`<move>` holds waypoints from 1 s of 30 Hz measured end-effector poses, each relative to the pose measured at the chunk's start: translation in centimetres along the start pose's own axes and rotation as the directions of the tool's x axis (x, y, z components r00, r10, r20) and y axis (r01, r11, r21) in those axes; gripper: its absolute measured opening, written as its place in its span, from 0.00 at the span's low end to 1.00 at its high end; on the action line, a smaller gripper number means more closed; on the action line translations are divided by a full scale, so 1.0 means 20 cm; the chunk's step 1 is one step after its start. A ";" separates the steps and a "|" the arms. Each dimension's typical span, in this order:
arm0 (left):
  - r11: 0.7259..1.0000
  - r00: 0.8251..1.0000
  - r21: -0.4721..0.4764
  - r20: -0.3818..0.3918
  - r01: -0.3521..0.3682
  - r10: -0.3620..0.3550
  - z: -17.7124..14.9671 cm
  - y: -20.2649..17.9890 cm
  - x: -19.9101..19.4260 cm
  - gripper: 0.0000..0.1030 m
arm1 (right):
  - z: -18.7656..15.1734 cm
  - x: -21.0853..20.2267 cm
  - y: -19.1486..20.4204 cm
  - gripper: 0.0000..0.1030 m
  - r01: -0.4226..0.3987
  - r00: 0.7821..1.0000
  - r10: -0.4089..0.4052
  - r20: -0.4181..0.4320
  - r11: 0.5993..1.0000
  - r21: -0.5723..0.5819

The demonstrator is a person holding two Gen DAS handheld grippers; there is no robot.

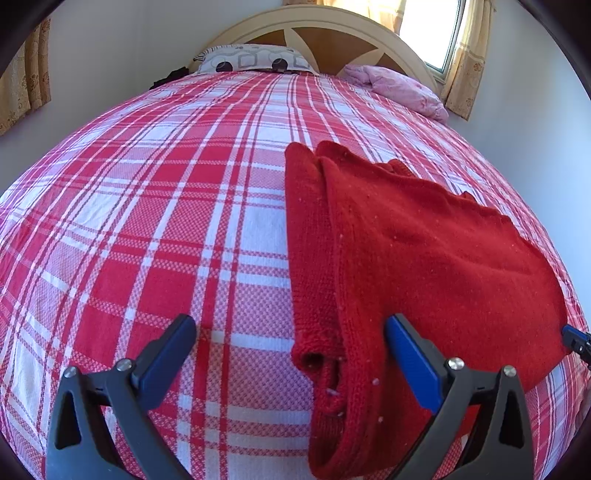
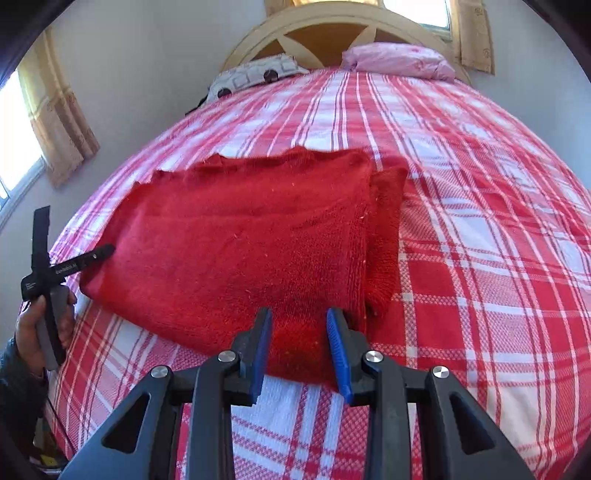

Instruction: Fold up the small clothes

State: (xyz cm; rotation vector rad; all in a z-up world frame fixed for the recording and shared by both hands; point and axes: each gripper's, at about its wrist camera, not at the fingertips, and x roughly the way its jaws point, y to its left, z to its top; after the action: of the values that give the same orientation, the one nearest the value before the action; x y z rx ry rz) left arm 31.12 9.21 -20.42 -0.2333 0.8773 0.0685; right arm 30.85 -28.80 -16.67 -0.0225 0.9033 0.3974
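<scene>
Right now the red knitted garment [image 2: 236,236] lies folded flat on the red-and-white plaid bedspread [image 1: 147,221], with a narrower folded layer, perhaps a sleeve, showing along 1 long side [image 2: 386,229]. Seen from the left wrist camera, that side runs away toward the headboard [image 1: 325,22] and the near end hangs open in loose knit loops; the far edge is uneven and stepped. Open bedspread stretches wide to the side of the garment away from the other gripper in both views, and further up toward the patterned pillow [image 1: 251,59] and the pink pillow [image 2: 399,59]. The left gripper [image 1: 291,332] points down at the bed with its jaws spread wide, 1 blue pad over the plaid and the other over the knit, gripping nothing. The right gripper [image 2: 299,339] also tilts downward, its jaws parted a modest way above the near hem of the garment, and nothing is pinched between its pads. In the right wrist view a hand [image 2: 37,325] holds the left gripper's handle beside the garment's far corner.
</scene>
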 end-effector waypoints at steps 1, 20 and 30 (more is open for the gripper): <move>1.000 1.000 -0.001 0.001 0.002 -0.002 0.00 0.00 0.00 1.00 | -0.01 0.02 -0.01 0.35 0.015 1.000 -0.016 -0.017 1.000 -0.009; 1.000 1.000 0.005 -0.019 0.025 -0.025 -0.05 0.00 -0.05 1.00 | -0.08 -0.02 0.36 0.36 0.086 0.996 -0.084 0.018 0.980 -0.177; 0.999 0.999 0.010 -0.020 0.045 -0.045 -0.07 0.03 -0.09 1.00 | -0.05 0.01 0.23 0.44 0.106 0.994 -0.107 -0.018 0.992 -0.068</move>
State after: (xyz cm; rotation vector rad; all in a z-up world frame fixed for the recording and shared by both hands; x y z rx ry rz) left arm 28.83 9.51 -20.12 -0.2438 0.8916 0.0195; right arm 28.55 -24.63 -16.80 -0.1361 0.9059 0.3281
